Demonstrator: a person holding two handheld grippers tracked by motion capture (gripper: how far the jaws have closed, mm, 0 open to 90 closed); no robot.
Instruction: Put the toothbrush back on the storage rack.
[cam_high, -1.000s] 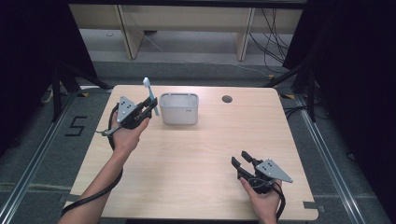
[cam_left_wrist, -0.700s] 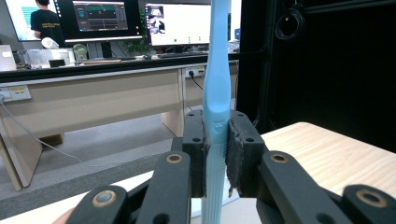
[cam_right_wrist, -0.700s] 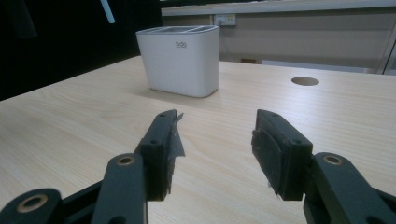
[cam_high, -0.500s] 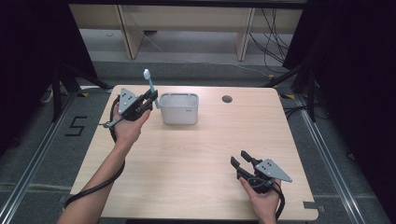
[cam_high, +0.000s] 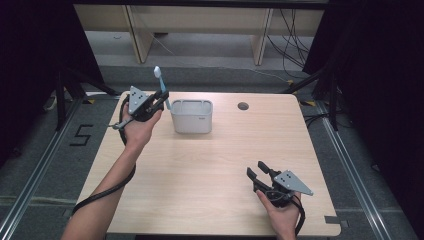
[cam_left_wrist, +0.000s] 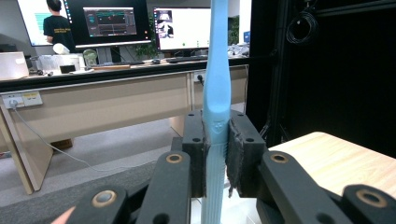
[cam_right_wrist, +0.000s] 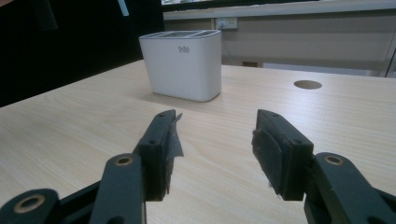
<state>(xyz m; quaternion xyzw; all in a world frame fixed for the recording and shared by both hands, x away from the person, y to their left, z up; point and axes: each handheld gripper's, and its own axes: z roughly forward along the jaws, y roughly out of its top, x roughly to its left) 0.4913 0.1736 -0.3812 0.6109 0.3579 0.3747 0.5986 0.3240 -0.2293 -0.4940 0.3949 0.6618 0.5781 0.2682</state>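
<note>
Pale blue plastic, slim and stiff: the toothbrush stands nearly upright between the fingers of the left gripper, which pinch it on the ribbed lower part of its handle. In the high view its brush head rises above those fingers, and its lower end hangs just beside the near-left rim of the white holder, which sits at the far side of the desk.

It should handle as a very light, rigid thing with little give. The smooth upper handle looks slippery; the ribbed stretch under the pads is probably the better place to grip, and the present hold is already there. A pinch this low leaves most of the length above the fingers, so it could pivot in the pads if its tip catches the holder's wall or inner divider. Whether the tip is over an opening I cannot tell.

Well apart from all this, the right gripper rests near the person's edge of the desk, its fingers spread wide with nothing between them, pointing toward the holder.
</note>
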